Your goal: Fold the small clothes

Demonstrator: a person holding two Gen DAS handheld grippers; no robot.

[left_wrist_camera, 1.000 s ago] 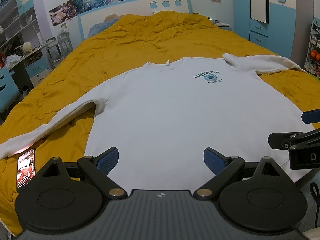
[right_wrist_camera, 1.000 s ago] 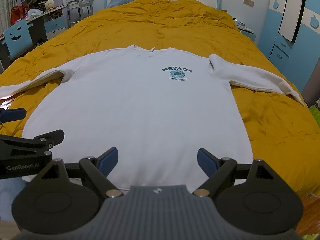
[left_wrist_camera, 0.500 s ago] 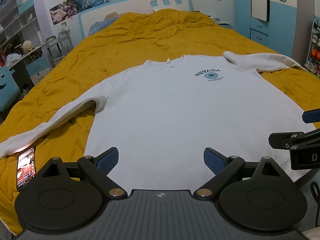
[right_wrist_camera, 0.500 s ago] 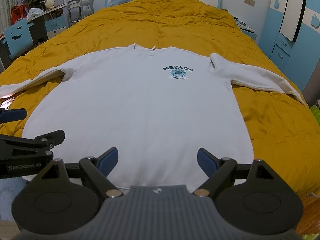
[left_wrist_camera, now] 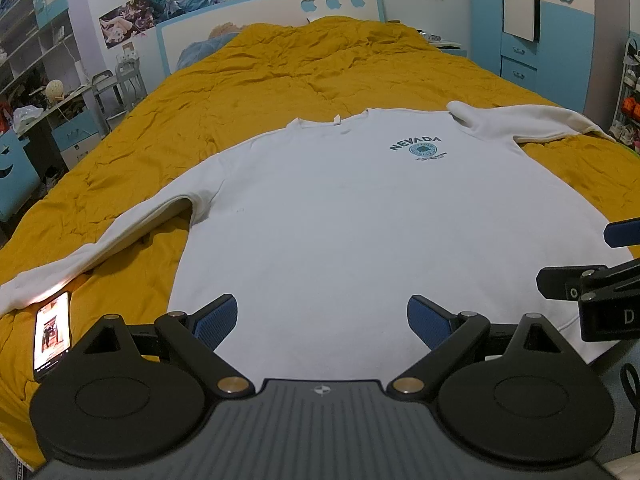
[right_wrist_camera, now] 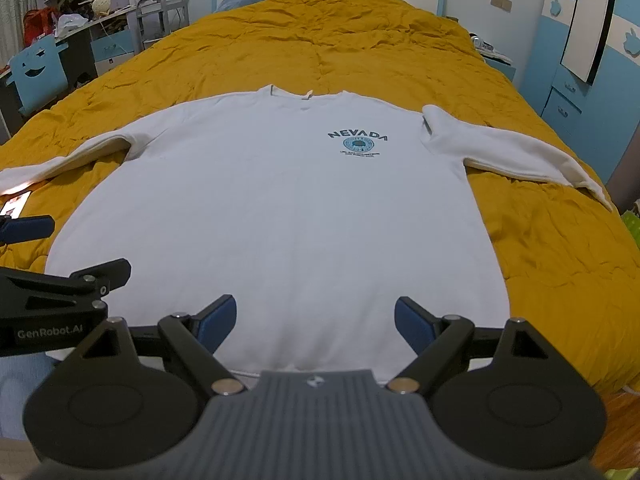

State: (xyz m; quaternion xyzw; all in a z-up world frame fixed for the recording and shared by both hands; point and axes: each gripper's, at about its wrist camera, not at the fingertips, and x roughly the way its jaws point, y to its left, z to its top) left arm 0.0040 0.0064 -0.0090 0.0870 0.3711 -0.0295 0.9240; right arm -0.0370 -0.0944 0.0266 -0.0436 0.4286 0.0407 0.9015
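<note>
So nothing's folded yet, this is looking like the very start. Going left to right: a phone [left_wrist_camera: 52, 334] is lying lit up near the left edge of the bed [left_wrist_camera: 304, 68], just beside the cuff of the left sleeve [left_wrist_camera: 120, 240]. The left tool [left_wrist_camera: 322, 316] is hovering over the hem with its jaws spread wide, gripping nothing. The white sweatshirt [left_wrist_camera: 360, 216] is lying flat, front up, across the foot half of the yellow bed, collar pointing at the headboard and both sleeves stretched out sideways. The right tool [right_wrist_camera: 316, 316] is sitting over the hem too, also released and empty. The right sleeve [right_wrist_camera: 512, 152] is reaching toward the right edge of the bed.

My guess is the step in hand is just lining up. Next move probably calls for each tool dropping onto a sleeve or a hem corner, pinching the fabric, then carrying it inward over the body.
</note>
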